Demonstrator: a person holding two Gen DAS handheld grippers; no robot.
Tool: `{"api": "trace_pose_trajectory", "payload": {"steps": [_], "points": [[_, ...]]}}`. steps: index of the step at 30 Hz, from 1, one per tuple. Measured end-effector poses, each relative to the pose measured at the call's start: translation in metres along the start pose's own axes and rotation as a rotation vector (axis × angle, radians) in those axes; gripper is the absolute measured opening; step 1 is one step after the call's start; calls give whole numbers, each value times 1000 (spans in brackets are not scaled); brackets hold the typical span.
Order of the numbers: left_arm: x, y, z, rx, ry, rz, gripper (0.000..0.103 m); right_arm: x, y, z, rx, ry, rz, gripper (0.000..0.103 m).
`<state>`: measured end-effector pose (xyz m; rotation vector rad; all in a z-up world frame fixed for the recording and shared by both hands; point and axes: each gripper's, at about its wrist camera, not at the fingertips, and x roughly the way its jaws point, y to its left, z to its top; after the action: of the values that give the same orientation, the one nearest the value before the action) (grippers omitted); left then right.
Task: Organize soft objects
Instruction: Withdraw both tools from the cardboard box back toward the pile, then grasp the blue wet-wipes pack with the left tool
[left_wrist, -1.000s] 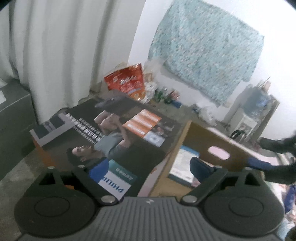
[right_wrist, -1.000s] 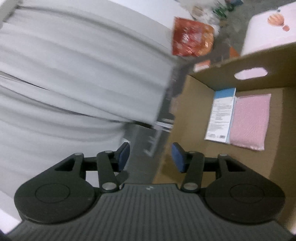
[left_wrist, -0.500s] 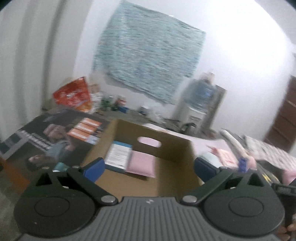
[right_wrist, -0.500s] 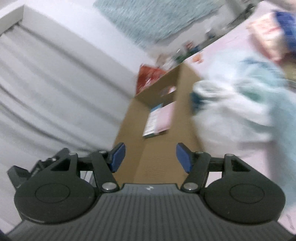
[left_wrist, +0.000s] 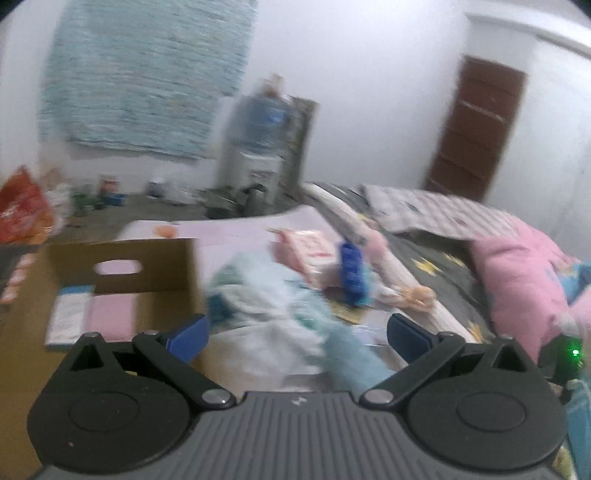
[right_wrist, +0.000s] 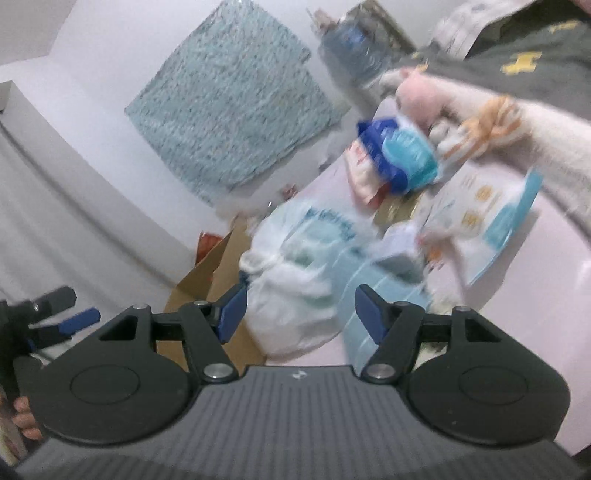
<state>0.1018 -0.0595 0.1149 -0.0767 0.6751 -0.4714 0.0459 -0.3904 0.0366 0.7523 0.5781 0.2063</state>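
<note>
My left gripper (left_wrist: 297, 336) is wide open above a white-and-teal soft bag (left_wrist: 273, 306) on the pink bed sheet, touching nothing. My right gripper (right_wrist: 301, 308) is opening its jaws, and the same white bag (right_wrist: 295, 273) lies just ahead of its blue pads, which do not press on it. Behind the bag are a blue pack (right_wrist: 395, 155), a pink-white pack (left_wrist: 310, 251), a flat white-and-blue packet (right_wrist: 487, 214) and a white plush toy (right_wrist: 480, 122). The open cardboard box (left_wrist: 162, 266) at left holds a pink cloth (left_wrist: 110, 317) and a blue-white packet (left_wrist: 68, 317). Both views are blurred.
A pink pillow (left_wrist: 524, 280) and a dark starred blanket (left_wrist: 443, 266) lie at right on the bed. A water dispenser (left_wrist: 266, 147) and floor clutter stand by the far wall, and a brown door (left_wrist: 476, 129) is at right. A teal cloth (left_wrist: 144, 74) hangs on the wall.
Both views have swung from the curtain and the box to the pile on the bed. The jaws of both grippers stand wider than before.
</note>
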Motion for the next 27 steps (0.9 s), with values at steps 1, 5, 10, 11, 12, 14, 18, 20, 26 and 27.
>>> {"api": "trace_pose_trajectory", "payload": {"steps": [1, 5, 10, 11, 12, 14, 18, 20, 26, 27], "points": [[11, -8, 7, 0, 22, -22, 103, 1, -3, 5, -9, -18, -4, 66], [65, -44, 35, 39, 101, -60, 103, 10, -10, 26, -58, -78, -28, 68], [144, -83, 61, 151, 191, 3, 103, 36, -18, 54, -144, -118, -88, 70], [160, -89, 65, 157, 211, 10, 103, 42, -22, 58, -148, -118, -93, 70], [180, -96, 69, 161, 236, 19, 103, 48, -27, 63, -149, -117, -91, 70], [211, -103, 74, 169, 273, 26, 102, 58, -35, 72, -149, -112, -89, 70], [273, -126, 81, 273, 325, 61, 99, 79, -56, 83, -134, -97, -100, 71], [304, -136, 80, 326, 348, 91, 96, 86, -66, 86, -119, -92, -110, 71], [374, -138, 79, 283, 454, 110, 77, 98, -85, 89, -104, -84, -121, 71], [383, -136, 79, 260, 468, 109, 76, 99, -87, 89, -105, -83, -124, 71]]}}
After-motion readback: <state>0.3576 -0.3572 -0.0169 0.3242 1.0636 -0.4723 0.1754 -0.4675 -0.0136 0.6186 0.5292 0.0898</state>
